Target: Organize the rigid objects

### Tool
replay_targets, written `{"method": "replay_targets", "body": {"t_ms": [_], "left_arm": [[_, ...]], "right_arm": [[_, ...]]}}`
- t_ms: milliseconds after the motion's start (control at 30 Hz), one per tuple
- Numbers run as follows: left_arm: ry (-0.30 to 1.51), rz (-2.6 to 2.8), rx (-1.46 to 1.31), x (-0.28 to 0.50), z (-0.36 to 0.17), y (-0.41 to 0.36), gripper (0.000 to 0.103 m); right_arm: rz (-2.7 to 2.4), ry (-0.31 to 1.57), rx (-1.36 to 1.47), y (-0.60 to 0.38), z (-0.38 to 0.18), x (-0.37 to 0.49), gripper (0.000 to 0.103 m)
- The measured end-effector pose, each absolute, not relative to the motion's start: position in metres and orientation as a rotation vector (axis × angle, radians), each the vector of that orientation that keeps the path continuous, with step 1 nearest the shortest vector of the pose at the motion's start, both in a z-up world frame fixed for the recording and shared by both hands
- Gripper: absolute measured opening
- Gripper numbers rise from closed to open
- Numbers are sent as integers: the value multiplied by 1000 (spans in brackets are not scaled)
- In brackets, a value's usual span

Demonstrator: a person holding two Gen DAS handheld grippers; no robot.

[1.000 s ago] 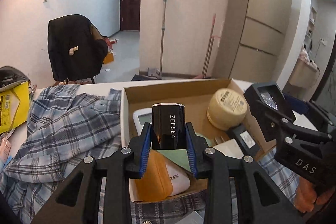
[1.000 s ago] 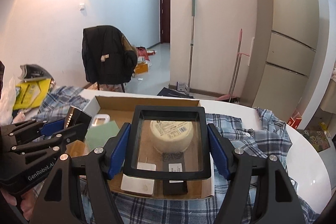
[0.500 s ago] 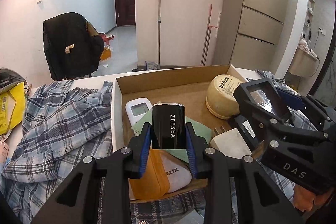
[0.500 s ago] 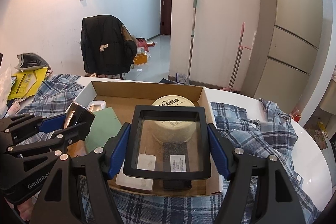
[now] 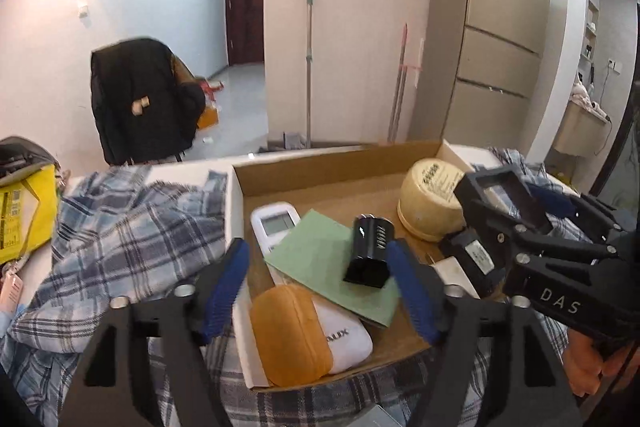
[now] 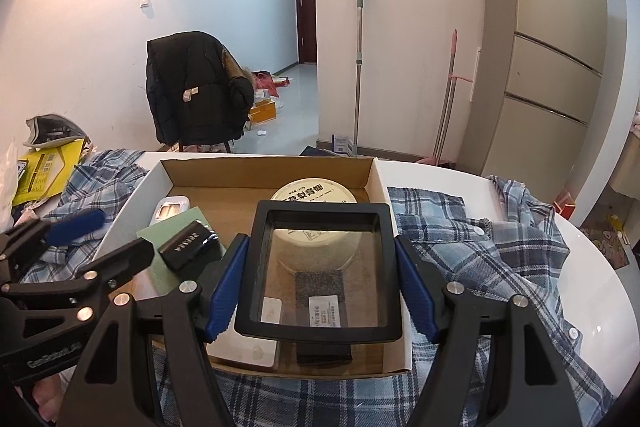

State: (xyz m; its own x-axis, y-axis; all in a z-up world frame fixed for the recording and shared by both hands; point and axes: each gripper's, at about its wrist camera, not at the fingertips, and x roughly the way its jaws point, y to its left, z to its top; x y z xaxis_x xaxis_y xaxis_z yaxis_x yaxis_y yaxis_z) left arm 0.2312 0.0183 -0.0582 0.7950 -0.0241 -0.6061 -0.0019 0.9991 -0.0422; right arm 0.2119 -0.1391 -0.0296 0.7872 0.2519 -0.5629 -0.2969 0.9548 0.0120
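A cardboard box [image 5: 332, 169] [image 6: 264, 173] lies on a plaid shirt. My left gripper [image 5: 318, 279] is open over the box's front. The black ZEESEA case [image 5: 370, 251] [image 6: 188, 245] lies tilted on a green card [image 5: 320, 247], free of the fingers. My right gripper [image 6: 318, 275] is shut on a black-framed clear lid [image 6: 320, 267] [image 5: 504, 195] held above the box's right half. In the box are a cream round tin [image 5: 430, 203] [image 6: 316, 193], a white remote [image 5: 276, 223], an orange pouch [image 5: 290, 335] and a black adapter [image 5: 472, 255].
A plaid shirt [image 5: 120, 227] [image 6: 492, 259] covers the white table [image 6: 592, 291]. A yellow bag [image 5: 20, 211] sits at the left edge. A chair with a black jacket [image 6: 196, 87], mops and a fridge [image 6: 552, 39] stand beyond the table.
My left gripper has opened and let go of the black ZEESEA case, which now lies tipped over on the green card. The right gripper still holds the lid over the box.
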Motion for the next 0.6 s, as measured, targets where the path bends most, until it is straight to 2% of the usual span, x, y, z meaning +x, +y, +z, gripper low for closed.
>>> {"method": "replay_targets", "body": {"t_ms": [167,600], "left_arm": [[580,-10,-36,224,-51,21,84],[518,18,-150,218,-42,44,85]], "right_arm": [[323,622,-48,-143,-33,217,69],[383,724,38,-152,-46,228,69]]}}
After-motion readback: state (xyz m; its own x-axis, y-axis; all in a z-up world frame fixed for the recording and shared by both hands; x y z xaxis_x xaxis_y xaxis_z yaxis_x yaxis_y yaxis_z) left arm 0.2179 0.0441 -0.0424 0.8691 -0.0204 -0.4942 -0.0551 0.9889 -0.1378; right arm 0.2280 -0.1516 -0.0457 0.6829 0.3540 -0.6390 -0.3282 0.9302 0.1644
